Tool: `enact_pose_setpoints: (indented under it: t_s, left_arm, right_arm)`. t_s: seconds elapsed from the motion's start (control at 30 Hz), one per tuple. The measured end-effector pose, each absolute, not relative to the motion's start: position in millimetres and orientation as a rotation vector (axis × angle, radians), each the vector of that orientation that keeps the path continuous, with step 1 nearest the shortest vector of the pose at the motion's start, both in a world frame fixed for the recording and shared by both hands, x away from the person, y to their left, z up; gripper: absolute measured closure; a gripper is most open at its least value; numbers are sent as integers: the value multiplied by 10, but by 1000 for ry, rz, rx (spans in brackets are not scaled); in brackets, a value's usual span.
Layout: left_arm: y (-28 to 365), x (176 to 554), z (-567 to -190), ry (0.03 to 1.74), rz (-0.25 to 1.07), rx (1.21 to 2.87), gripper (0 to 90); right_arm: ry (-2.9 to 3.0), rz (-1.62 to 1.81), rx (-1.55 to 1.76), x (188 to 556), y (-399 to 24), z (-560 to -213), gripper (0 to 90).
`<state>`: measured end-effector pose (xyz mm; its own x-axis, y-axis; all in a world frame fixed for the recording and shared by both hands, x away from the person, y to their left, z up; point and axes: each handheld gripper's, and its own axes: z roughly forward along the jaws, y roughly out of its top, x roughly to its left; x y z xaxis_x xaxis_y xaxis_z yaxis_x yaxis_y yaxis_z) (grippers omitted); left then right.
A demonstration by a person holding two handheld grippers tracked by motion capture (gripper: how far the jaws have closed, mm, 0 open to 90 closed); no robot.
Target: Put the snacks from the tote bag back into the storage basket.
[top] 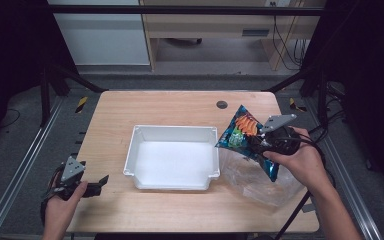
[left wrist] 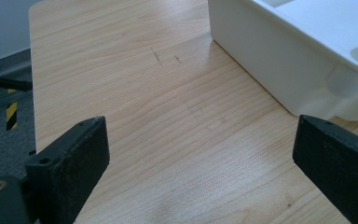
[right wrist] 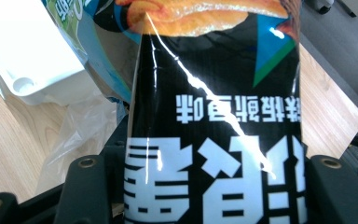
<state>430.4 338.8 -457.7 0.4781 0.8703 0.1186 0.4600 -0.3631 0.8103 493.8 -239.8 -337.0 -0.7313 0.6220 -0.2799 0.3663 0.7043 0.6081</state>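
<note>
A blue and black snack bag [top: 244,135] with orange chips printed on it hangs in the air right of the white bin [top: 174,131]. My right gripper [top: 260,144] is shut on the bag, and in the right gripper view the bag [right wrist: 214,116] fills the space between both jaws, its white lettering upside down. My left gripper [top: 97,186] rests low near the table's front left, open with nothing between its jaws [left wrist: 200,154]. The white bin's corner [left wrist: 307,60] lies just ahead of it to the right.
A crumpled clear plastic bag [top: 260,180] lies on the wooden table [top: 130,107] under my right hand. A round dark grommet [top: 222,104] sits near the table's far edge. Metal frame rails run along both sides.
</note>
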Motion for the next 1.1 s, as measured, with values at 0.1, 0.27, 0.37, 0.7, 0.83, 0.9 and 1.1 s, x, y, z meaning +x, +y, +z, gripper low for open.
enact_pose_setpoints:
  t_s: [0.1, 0.27, 0.37, 0.7, 0.83, 0.9, 1.1]
  left_arm:
    - [3389, 4304, -4576, 1099, 717, 1996, 33]
    - [3392, 4303, -4575, 1100, 718, 1995, 33]
    - [3393, 4303, -4575, 1100, 719, 1995, 33]
    - [3394, 4302, -4574, 1100, 720, 1993, 33]
    - [3394, 4302, -4574, 1100, 721, 1993, 33]
    - [3392, 4301, -4574, 1099, 722, 1994, 33]
    - [3390, 4300, -4575, 1098, 722, 1995, 33]
  right_arm:
    - [2436, 733, 738, 4943, -2353, -3326, 411]
    - [2434, 746, 724, 4944, -2292, -3298, 411]
    - [2436, 744, 709, 4950, -2228, -3295, 412]
    - [2447, 745, 675, 5004, -2076, -3285, 412]
    - [2451, 745, 656, 5032, -2005, -3279, 413]
    - [2450, 752, 653, 5045, -1967, -3276, 413]
    - [2453, 759, 630, 5096, -1853, -3273, 413]
